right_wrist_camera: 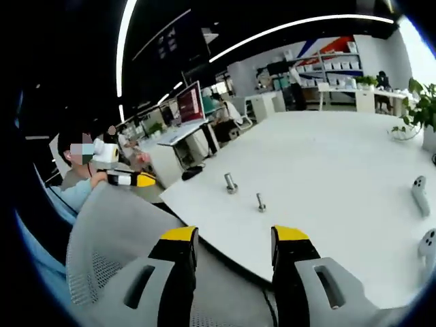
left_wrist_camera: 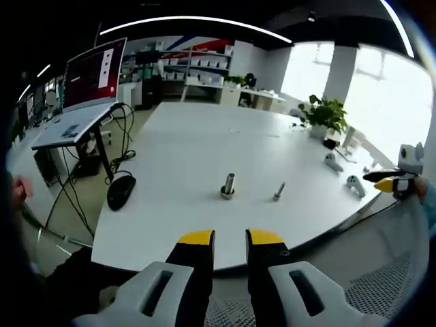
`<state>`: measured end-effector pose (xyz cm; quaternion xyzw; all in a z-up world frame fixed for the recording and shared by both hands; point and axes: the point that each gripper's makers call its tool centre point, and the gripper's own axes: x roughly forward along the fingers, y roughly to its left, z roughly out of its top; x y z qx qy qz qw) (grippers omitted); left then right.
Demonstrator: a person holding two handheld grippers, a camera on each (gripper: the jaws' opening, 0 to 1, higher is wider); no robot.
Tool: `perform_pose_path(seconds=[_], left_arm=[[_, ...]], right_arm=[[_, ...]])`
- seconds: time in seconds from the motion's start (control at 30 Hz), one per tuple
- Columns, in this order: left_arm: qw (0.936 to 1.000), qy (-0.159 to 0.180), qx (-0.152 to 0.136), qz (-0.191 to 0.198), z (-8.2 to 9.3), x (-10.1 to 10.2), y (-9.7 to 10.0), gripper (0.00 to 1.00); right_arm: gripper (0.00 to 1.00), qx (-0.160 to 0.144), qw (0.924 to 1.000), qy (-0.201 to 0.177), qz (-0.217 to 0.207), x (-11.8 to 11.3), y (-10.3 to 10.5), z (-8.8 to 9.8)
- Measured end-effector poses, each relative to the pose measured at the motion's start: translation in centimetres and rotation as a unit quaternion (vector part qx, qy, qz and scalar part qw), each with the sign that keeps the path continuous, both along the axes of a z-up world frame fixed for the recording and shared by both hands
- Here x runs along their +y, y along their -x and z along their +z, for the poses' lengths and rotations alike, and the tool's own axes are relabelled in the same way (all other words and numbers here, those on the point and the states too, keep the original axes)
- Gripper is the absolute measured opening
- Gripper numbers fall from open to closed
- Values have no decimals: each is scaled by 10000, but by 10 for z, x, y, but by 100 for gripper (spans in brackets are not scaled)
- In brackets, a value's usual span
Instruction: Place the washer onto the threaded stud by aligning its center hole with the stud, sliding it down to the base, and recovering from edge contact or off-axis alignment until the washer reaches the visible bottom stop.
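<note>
Your left gripper (left_wrist_camera: 229, 238) sits at the bottom centre of the left gripper view, jaws released with a narrow gap and nothing between them. Straight up the frame from that gap, just above centre on the white desk (left_wrist_camera: 197, 146), stands the threaded stud (left_wrist_camera: 228, 185), upright on its base. A little to its right lies a smaller bolt-like piece (left_wrist_camera: 278, 191), tilted, close to the stud but apart from it.

In the right gripper view your right gripper (right_wrist_camera: 233, 240) holds the bottom centre, jaws spread wider and also carrying nothing. There the stud (right_wrist_camera: 231, 182) appears above the left jaw, and the small piece (right_wrist_camera: 260, 202) falls almost in line with the gap, lower in the frame than the stud.

The washer itself is too small to pick out for certain; it may be the ring at the stud's foot or near the small piece, so check before you reach.

What matters for you: the stud's long axis runs vertical, and both grippers hang off the desk's near edge, well short of it. The left one lines up better with the stud, the right with the small piece.
</note>
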<state>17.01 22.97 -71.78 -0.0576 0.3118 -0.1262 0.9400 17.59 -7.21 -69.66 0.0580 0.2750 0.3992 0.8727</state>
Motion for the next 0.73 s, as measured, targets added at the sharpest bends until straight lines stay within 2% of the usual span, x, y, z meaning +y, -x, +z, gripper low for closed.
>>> perform_pose_path(seconds=[0.13, 0.2, 0.4, 0.5, 0.73], left_arm=[[10000, 5, -2, 1, 0, 0, 0, 16], [10000, 9, -3, 4, 0, 1, 0, 16], [10000, 11, -7, 6, 0, 1, 0, 16], [10000, 11, -8, -9, -1, 0, 0, 16], [10000, 13, -8, -37, -1, 0, 0, 16]], right_arm=[[45, 124, 9998, 110, 134, 13, 8, -8], [45, 124, 9995, 222, 162, 12, 8, -10], [45, 222, 9996, 174, 62, 10, 12, -11], [45, 272, 9987, 400, 144, 12, 16, -19], [45, 289, 9982, 505, 107, 9, 14, -22]])
